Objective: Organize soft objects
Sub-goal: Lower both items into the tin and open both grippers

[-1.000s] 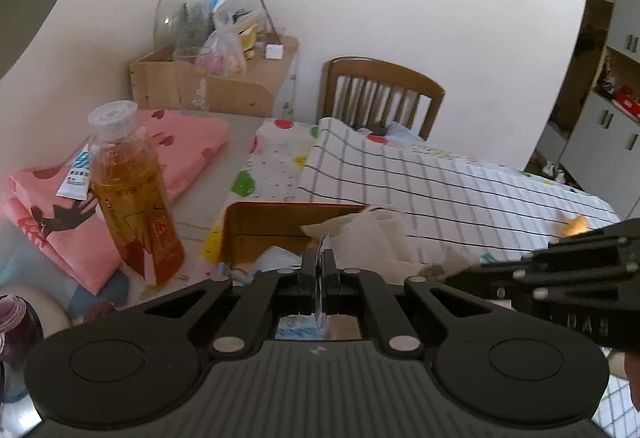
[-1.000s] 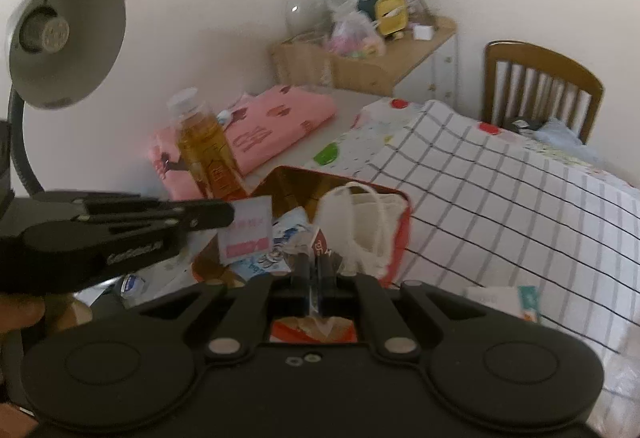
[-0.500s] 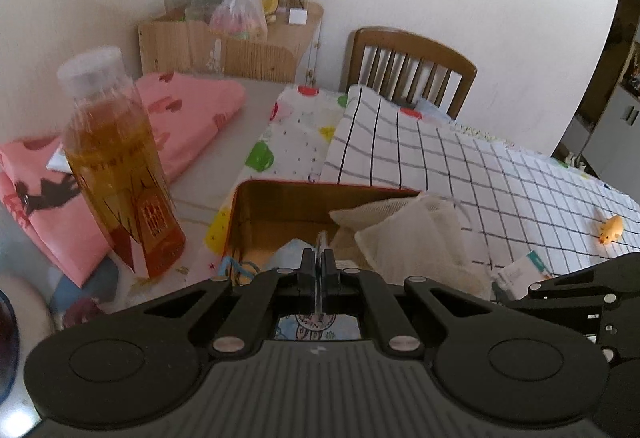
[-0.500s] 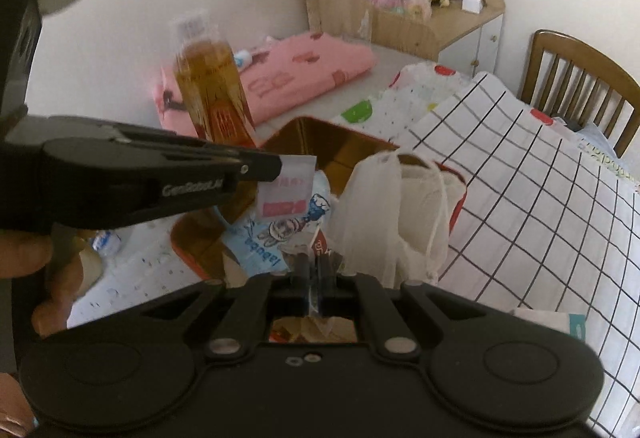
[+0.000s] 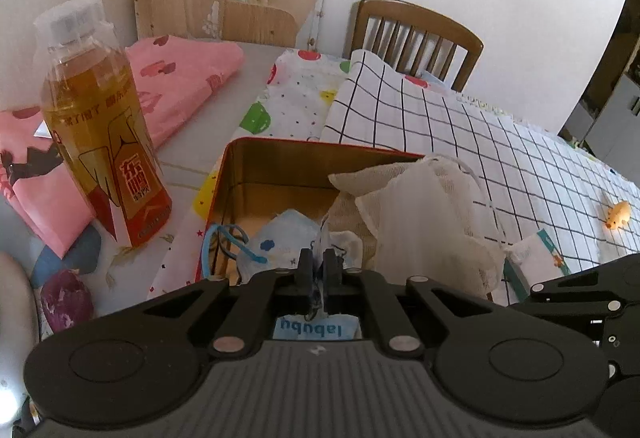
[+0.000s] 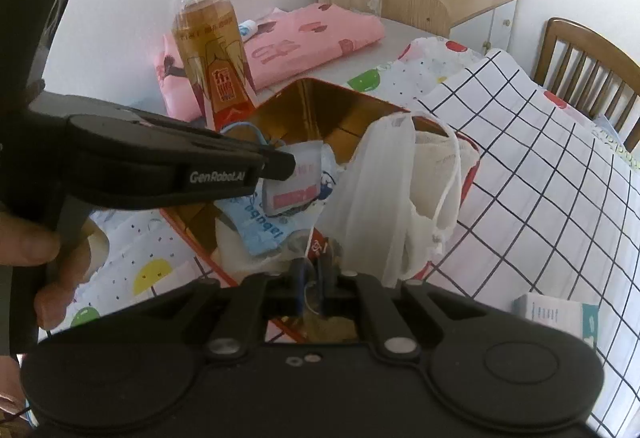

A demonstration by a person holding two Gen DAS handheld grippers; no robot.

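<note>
White walls and a table covered with a black-and-white checked cloth (image 5: 460, 142) are around my work, and on the table stands a red tin box with a golden inside (image 5: 280, 166). Both my tongs point down into it. My left gripper (image 5: 315, 262) has its jaws almost closed on the thin edge of a light blue printed plastic packet (image 5: 280, 242); from the right wrist view this packet (image 6: 260, 226) hangs under the left tips and partly lies inside the box. My right gripper (image 6: 313, 268) is also nearly shut, on a thin clear wrapper with a red mark (image 6: 316, 248), though I cannot tell surely what this item is, because it is too near the lens. A soft white mesh bag (image 6: 384, 198) is draped over the right side of the box, just beside my right tips.

To do this step well, I think I should lower both packets until they rest on the box floor and only then open the jaws, so nothing slides over the rim. I should keep away from the tall plastic bottle of amber drink (image 5: 100, 118), which stands near the left wall of the box and may fall easily. The mesh bag should not be dragged along
</note>
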